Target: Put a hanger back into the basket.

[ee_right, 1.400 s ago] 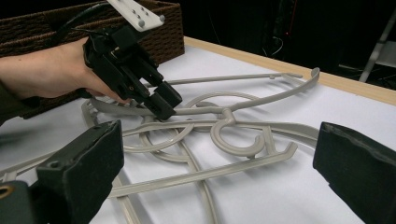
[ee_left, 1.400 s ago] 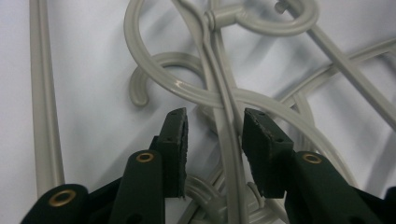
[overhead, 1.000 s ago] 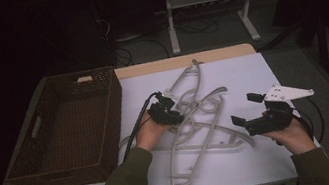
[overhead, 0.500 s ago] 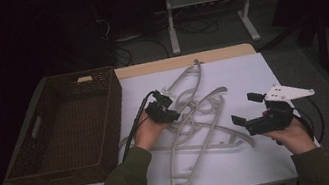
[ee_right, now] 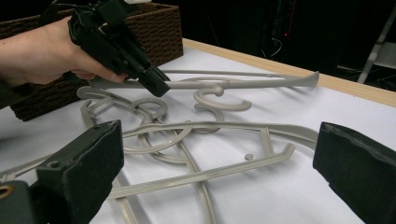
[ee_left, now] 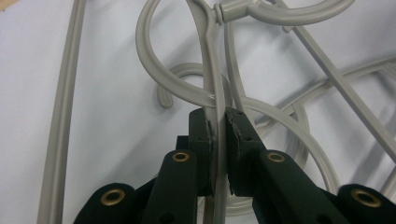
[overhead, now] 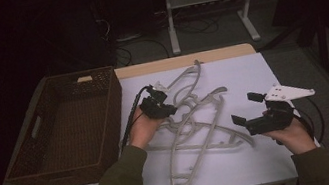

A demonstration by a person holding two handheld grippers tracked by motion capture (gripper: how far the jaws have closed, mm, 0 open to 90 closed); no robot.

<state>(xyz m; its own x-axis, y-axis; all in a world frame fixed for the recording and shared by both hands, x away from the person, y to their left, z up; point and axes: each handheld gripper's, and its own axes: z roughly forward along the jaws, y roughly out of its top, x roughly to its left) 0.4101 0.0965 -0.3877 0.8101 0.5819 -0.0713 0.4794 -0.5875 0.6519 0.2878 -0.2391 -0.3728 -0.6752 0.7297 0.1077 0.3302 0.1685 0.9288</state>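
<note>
Left gripper [ee_left: 218,135] nearer (clamping hanger [ee_left: 215,88])

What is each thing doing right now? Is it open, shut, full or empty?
left gripper: shut on a hanger's thin bar
right gripper: open, holding nothing
hangers: tangled in a pile on the white table
wicker basket: empty, beside the pile

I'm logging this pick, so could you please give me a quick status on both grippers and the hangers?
Left gripper shut on a hanger bar. Right gripper open, off the pile. Hangers tangled, hooks overlapping on the table. Basket to the left.
</note>
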